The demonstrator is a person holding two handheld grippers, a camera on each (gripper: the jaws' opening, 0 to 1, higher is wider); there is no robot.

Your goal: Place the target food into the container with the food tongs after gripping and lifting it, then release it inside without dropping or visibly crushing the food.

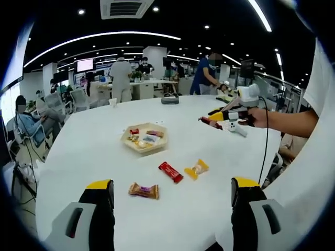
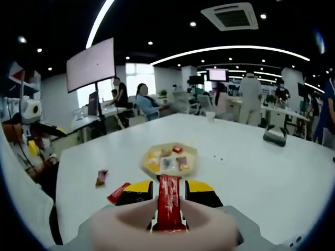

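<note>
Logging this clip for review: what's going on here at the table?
A person works at a white table with a handheld gripper in each hand. The right gripper is shut on a red snack bar, held above the table and aimed toward the tray of snacks. The left gripper is open and holds nothing. In front of it on the table lie a brown packet, a red packet and a yellow packet. The bar is not yet in the tray.
</note>
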